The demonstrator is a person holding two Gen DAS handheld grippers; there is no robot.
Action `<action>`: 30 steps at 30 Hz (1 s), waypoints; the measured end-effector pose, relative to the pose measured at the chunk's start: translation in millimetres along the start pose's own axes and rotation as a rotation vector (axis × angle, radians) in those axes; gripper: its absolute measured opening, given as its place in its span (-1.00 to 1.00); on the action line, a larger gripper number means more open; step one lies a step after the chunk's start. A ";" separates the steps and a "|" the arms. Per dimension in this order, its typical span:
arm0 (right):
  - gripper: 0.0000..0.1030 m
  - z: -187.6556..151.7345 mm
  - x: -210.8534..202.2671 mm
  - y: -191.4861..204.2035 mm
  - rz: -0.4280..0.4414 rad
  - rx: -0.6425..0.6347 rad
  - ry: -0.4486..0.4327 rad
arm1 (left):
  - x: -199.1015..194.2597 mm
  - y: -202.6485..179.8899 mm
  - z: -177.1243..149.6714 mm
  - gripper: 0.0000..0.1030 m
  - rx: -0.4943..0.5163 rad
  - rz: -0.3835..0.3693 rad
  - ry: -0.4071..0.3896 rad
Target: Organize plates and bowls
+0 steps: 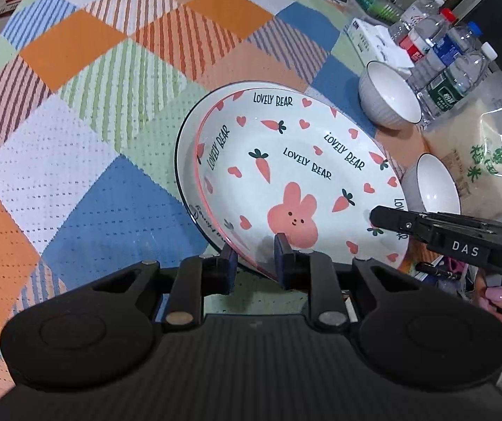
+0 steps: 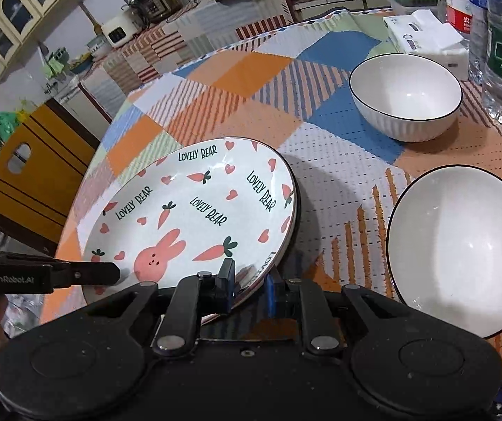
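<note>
Together, the bunny plate (image 1: 286,175) is gripped at its near rim by the left gripper (image 1: 254,263) and the right gripper (image 2: 249,287). It is tilted over a dark-rimmed plate (image 1: 184,161) near the table's (image 1: 75,105) front edge, two white bowls (image 2: 405,94) close by.

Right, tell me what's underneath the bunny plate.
A second plate lies directly under the bunny plate; only its dark-rimmed white edge shows on one side, with part of some dark lettering. The rest of its face is covered, so its pattern can't be told.
</note>
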State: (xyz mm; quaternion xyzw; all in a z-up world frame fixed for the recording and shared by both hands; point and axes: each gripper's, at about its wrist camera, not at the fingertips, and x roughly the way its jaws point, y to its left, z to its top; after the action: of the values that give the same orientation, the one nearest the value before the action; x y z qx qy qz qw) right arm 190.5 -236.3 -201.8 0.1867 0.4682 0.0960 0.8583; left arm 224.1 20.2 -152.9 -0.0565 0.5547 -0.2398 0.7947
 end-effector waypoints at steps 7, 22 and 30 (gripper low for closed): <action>-0.58 -0.1 6.9 2.8 -0.032 -0.024 0.005 | 6.3 3.1 2.0 -0.61 -0.004 -0.001 0.012; -0.49 5.1 15.1 30.2 -0.226 -0.099 0.049 | 18.8 3.1 5.5 -0.50 -0.048 0.018 0.117; -0.44 4.6 27.9 35.6 -0.290 -0.165 0.023 | 12.5 -9.7 5.3 -0.47 0.013 0.053 0.110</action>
State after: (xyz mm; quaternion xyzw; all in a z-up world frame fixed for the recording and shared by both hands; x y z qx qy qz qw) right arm 210.0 -195.4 -206.4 0.0448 0.4905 0.0112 0.8702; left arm 229.2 5.2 -158.1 -0.0231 0.5973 -0.2250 0.7694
